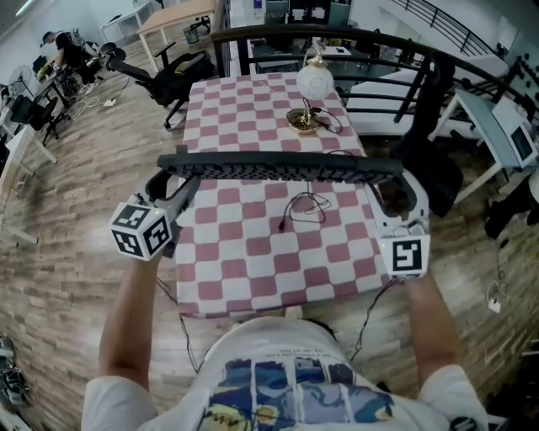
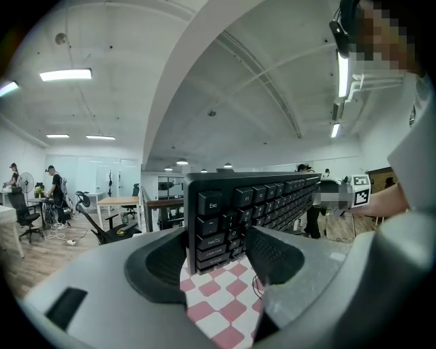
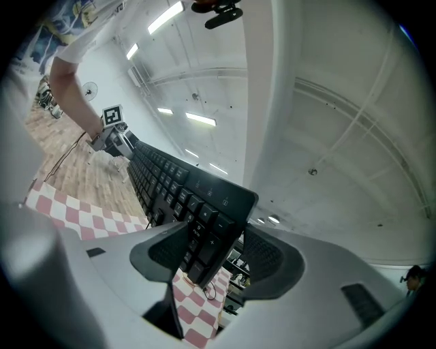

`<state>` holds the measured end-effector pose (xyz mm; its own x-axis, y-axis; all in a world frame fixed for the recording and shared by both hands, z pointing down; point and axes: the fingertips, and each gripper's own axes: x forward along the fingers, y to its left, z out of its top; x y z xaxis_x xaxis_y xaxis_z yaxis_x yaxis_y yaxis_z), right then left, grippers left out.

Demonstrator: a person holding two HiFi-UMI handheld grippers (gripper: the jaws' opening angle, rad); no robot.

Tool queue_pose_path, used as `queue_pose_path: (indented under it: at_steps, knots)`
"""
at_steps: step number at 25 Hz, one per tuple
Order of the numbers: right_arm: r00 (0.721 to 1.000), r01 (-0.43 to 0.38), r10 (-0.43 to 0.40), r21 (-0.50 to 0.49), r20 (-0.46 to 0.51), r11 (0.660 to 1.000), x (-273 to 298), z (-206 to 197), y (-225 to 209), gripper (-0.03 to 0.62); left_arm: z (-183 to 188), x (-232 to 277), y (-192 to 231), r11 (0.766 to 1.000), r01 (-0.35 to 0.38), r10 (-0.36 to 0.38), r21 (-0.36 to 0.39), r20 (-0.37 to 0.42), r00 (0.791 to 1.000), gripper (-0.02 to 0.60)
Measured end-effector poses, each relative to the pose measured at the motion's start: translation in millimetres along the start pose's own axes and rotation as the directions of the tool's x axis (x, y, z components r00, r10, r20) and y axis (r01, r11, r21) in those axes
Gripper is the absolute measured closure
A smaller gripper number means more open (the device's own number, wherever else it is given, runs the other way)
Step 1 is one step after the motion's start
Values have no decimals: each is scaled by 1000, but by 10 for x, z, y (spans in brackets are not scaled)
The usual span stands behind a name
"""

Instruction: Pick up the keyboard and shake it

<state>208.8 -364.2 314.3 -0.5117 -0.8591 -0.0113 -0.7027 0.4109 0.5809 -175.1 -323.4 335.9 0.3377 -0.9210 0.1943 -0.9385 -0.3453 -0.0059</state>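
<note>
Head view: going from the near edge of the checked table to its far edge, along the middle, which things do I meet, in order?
First the black cable → then the keyboard, held up at both ends → then the lamp with a white globe.

Place: open-plan office / shared wkspace.
Seating: black swivel office chairs (image 1: pixel 177 71) around the desks.
Desks: long wood-top desk (image 1: pixel 173 15) at back; more at far left w/ people (image 2: pixel 53 185) at workstations.
Ceiling: high, white, curved, w/ strip lights (image 2: pixel 65 74).
Floor: wood planks (image 1: pixel 76 194) throughout.
</note>
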Motion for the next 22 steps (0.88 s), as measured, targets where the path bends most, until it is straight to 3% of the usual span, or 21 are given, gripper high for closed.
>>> queue_pose_path:
  at_steps: [22]
  knots:
    - [991, 131, -132, -82, -4, 988, -215, 407, 9, 341, 266, -83, 119, 997, 66, -69, 42, 67, 995, 314]
